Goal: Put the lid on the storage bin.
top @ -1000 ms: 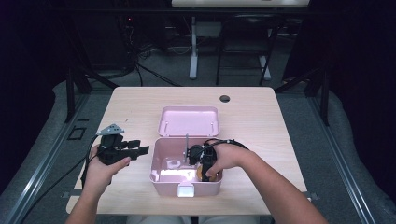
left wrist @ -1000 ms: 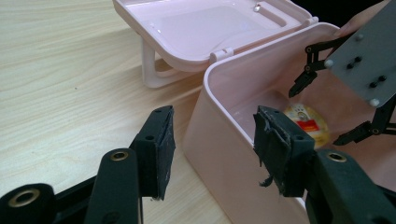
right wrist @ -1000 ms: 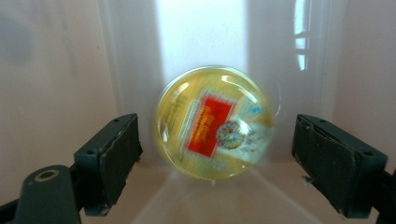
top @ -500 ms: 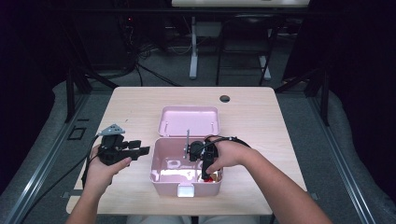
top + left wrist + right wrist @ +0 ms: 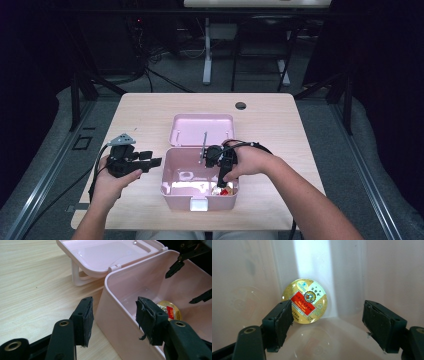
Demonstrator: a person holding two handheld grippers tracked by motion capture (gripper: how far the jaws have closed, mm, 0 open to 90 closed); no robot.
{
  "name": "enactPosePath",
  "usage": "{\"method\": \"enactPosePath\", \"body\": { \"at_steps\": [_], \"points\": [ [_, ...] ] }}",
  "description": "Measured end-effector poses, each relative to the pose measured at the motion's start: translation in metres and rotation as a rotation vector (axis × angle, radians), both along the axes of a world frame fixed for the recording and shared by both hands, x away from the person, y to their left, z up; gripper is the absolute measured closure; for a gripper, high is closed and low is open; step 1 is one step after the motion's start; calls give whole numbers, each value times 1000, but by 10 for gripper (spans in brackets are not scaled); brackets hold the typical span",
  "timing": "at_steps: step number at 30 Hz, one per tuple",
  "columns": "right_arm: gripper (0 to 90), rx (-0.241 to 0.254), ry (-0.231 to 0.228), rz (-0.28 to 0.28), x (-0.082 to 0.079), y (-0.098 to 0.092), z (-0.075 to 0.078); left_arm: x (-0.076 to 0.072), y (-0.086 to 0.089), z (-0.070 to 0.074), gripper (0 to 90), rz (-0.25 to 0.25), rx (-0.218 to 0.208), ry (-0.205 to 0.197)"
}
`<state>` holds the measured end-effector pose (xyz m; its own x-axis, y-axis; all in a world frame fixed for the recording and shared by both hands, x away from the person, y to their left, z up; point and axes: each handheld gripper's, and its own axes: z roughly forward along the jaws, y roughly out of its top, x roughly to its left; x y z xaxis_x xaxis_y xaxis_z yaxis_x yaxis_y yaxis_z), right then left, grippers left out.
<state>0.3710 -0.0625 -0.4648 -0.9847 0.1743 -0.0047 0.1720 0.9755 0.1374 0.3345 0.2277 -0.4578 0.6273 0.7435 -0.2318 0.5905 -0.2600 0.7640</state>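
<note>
A pink plastic box [image 5: 166, 176] stands open at the table's front middle, its lid [image 5: 202, 129] folded back behind it. Inside lies a round gold tin with a red label [image 5: 305, 300], near the front right corner [image 5: 227, 190]. My right gripper [image 5: 329, 322] points down into the box [image 5: 223, 181]. Its jaws have just been closing a little but stand open with nothing between them, and the tin sits just beyond the left jaw. My left gripper [image 5: 113, 315] is open at the box's left wall [image 5: 117, 325], without pressing on it [image 5: 153, 161].
The light wooden table [image 5: 280, 130] has a dark round cable hole [image 5: 240, 105] at the back. Dark floor, cables and stand legs lie beyond the far edge. The right gripper's jaw tips [image 5: 175, 267] hang above the box's inside in the left gripper view.
My right gripper has lifted slightly inside the box. The left hand and the box have stayed put.
</note>
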Motion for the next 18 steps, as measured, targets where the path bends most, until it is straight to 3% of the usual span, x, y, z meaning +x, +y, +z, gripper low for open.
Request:
{"method": "enactPosePath", "body": {
  "at_steps": [9,18],
  "points": [
    [247,1,-13,-16,-1,-3,20,-1,-1,1,478,-2,-2,0],
    [248,-23,-37,-40,-2,-7,30,-1,-2,1,480,-3,0,1]
  ]
}}
